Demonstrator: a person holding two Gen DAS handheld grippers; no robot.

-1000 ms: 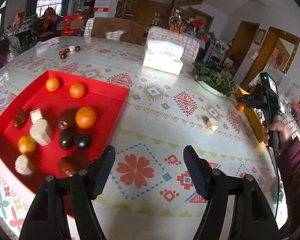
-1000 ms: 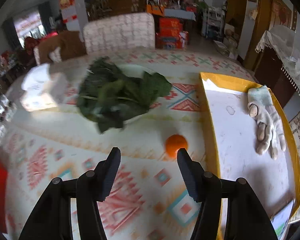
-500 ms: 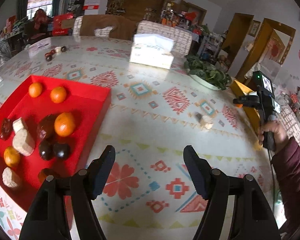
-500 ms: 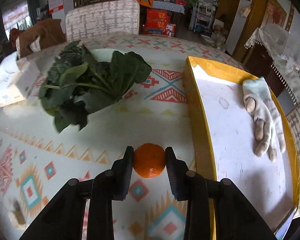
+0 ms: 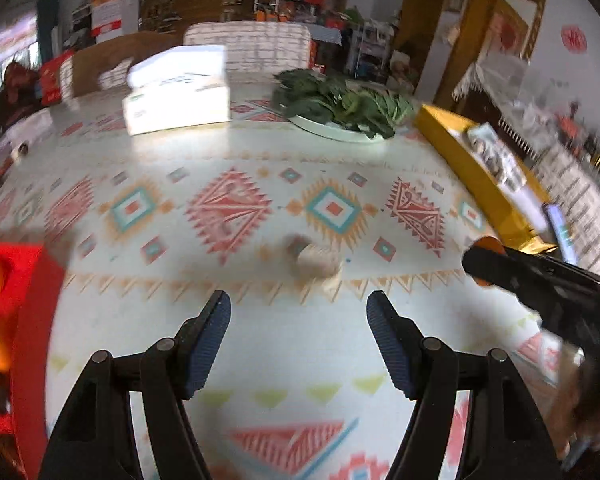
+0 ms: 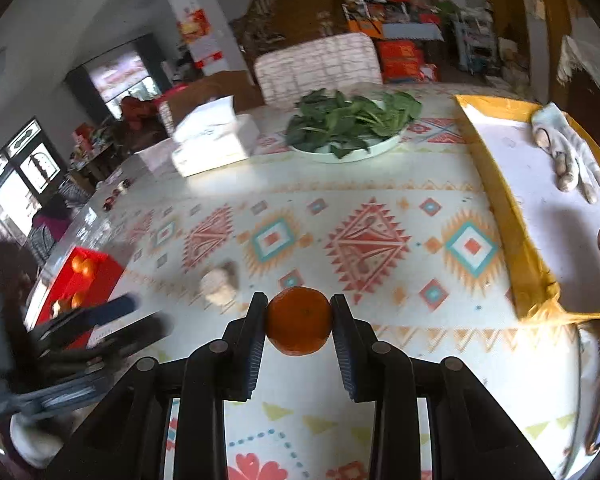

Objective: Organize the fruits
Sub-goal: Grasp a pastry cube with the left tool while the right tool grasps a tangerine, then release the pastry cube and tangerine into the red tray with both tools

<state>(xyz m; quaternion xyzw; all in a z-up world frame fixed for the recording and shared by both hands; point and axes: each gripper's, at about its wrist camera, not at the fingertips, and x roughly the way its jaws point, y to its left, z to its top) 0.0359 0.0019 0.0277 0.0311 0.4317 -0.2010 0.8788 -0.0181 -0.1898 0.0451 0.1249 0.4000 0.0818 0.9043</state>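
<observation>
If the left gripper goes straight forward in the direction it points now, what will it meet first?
Probably the pale chunk lying on the tablecloth just ahead of the open left gripper. The picture is blurred, so depth is uncertain.

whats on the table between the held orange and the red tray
In the right wrist view, a pale blurred lump lies on the cloth between the orange and the red tray.

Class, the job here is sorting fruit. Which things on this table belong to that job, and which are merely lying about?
Part of the job:
- orange, clamped in the right gripper
- red tray holding more fruit
- pale fruit piece loose on the table
- left gripper, jaws open

Just lying about:
- plate of greens
- tissue box
- glove on the yellow tray
</observation>
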